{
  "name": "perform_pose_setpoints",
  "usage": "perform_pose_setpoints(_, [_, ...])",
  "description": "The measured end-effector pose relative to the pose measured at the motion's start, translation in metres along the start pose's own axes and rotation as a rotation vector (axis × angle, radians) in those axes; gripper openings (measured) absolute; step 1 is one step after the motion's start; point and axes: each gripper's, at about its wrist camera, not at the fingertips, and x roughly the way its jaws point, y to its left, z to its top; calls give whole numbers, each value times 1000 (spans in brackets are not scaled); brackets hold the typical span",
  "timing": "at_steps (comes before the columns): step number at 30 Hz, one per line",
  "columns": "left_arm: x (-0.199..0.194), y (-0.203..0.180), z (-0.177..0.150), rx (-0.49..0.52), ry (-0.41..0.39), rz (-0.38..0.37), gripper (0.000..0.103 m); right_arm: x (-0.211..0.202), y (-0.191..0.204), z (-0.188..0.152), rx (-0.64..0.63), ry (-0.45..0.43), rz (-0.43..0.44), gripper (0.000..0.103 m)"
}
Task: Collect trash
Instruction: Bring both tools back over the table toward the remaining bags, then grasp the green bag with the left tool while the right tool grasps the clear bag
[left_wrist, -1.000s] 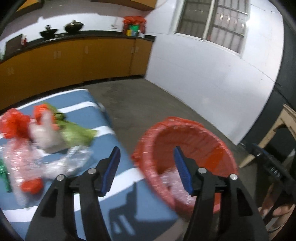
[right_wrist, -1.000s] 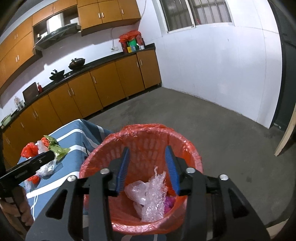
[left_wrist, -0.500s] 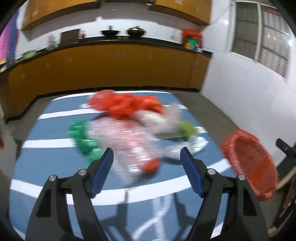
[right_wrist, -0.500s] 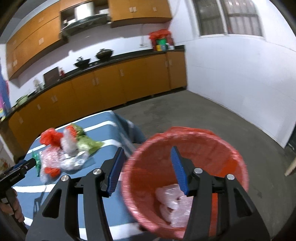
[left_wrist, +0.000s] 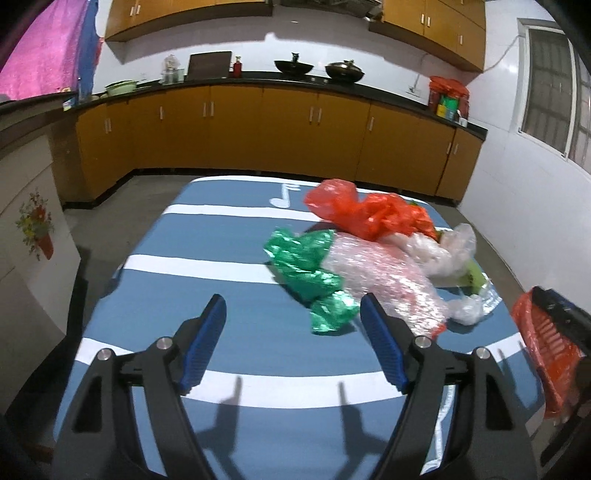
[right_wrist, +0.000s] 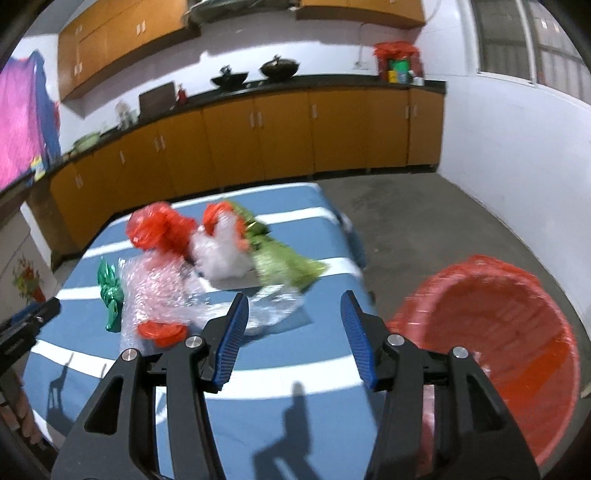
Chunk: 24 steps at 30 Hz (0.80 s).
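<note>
Left gripper (left_wrist: 291, 317): jaws apart, nothing held, lower centre of frame.
Right gripper (right_wrist: 293, 314): jaws apart, nothing held.
Trash pile (left_wrist: 373, 254): heaped right of centre on the striped table (left_wrist: 207, 280).
Bin (right_wrist: 495, 332): lower right, beside the table.
Risk: loose films may be dragged or dropped if only an edge is pinched.

- Left tool (left_wrist: 293, 314): fingers spread wide, nothing held, angled downward.
- Right tool (right_wrist: 294, 312): fingers spread wide, nothing held, angled downward.
</note>
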Motion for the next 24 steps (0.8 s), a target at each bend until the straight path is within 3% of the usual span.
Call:
perform_pose_setpoints(11, [8,27,-2,-35,17,18,74,57,37,-5,0,115,-55,53])
perform_pose_setpoints(24, [18,19,-4,-24,35,-17,74,56,24,-22,58,208,-20,53])
